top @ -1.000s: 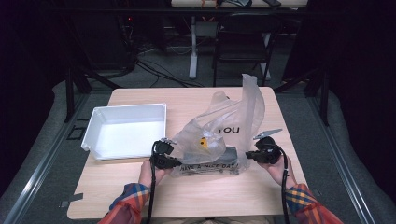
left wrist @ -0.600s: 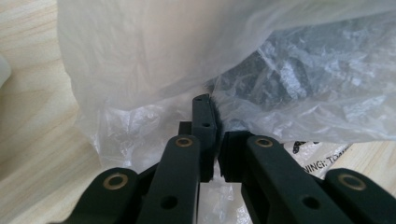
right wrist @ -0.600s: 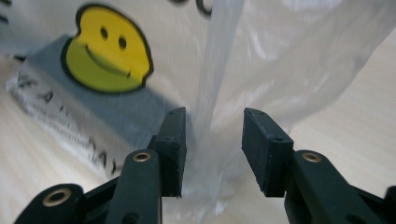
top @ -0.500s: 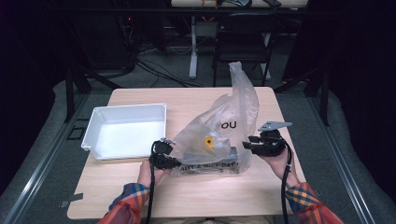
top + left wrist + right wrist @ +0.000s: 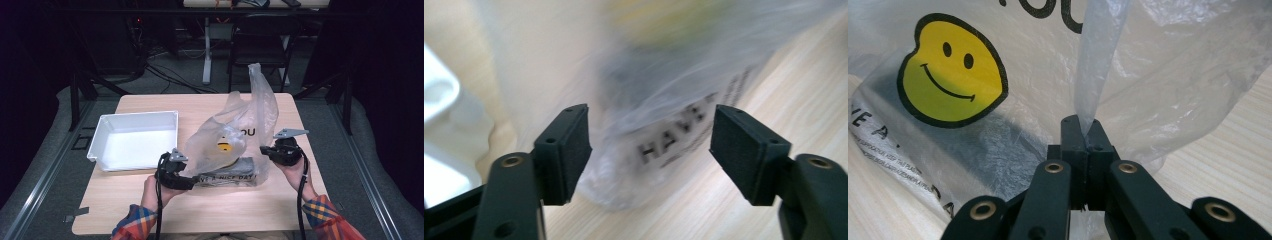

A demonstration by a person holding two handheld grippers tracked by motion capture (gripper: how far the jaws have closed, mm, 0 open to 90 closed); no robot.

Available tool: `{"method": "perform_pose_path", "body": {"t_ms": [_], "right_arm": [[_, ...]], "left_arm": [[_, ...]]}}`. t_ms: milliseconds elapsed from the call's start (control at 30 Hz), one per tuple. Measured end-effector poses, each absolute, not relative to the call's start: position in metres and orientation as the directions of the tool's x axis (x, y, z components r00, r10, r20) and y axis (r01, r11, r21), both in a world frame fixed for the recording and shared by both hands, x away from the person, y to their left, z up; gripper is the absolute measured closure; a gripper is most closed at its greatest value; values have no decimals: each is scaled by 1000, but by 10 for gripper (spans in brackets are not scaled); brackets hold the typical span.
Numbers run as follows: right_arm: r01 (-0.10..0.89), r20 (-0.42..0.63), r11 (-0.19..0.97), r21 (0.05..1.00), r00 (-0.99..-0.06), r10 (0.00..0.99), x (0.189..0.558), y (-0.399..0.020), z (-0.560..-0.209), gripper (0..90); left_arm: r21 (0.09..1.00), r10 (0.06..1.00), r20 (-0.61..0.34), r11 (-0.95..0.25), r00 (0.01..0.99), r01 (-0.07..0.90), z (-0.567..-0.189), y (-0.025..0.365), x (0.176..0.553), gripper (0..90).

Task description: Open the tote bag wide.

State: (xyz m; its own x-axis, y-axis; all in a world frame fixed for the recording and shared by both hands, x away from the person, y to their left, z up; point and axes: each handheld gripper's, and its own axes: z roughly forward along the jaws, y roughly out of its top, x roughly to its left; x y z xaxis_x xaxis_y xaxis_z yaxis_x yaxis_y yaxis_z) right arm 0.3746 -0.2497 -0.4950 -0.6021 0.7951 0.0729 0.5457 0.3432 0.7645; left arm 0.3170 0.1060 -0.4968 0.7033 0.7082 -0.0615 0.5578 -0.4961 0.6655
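At far left on the wooden table point(image 5: 240, 210), a white tray point(image 5: 135, 140), well apart from the work. Just right of it, left gripper point(image 5: 186, 181) near the lower left corner of the clear plastic bag point(image 5: 235, 135), jaws spread wide and just been opening, pads off the film; in the left gripper view, the bag's printed corner lying between and beyond the fingers point(image 5: 566, 150), blurred, not pressed by either. At the middle, bag standing on the table with a yellow smiley face point(image 5: 950, 70) and dark lettering, a dark flat item point(image 5: 240, 167) inside at the bottom. At right, right gripper point(image 5: 263, 150) pressed together, pinching a strip of the bag's film, that strip rising straight from the fingertips point(image 5: 1072, 135).
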Motion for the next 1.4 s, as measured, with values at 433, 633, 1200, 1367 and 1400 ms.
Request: {"method": "perform_pose_path", "body": {"t_ms": [433,633,1200,1367,1400], "right_arm": [[560,97,340,755,-609,787,364,-252,-490,900],[571,106,340,747,-608,787,360,-258,-489,900],[630,147,331,702,-584,798,356,-269,-497,900],[653,148,328,683,-563,813,361,-273,-503,900],[661,130,347,665,-560,818,362,-276,-502,900]], "left_arm": [[804,747,53,-425,662,415,-483,92,332,646],[823,771,-24,-345,636,451,-482,105,348,823],[750,794,-205,-249,573,613,-504,127,379,892],[732,796,-215,-252,565,633,-510,126,383,894],[727,799,-213,-254,562,637,-512,125,384,894]]}}
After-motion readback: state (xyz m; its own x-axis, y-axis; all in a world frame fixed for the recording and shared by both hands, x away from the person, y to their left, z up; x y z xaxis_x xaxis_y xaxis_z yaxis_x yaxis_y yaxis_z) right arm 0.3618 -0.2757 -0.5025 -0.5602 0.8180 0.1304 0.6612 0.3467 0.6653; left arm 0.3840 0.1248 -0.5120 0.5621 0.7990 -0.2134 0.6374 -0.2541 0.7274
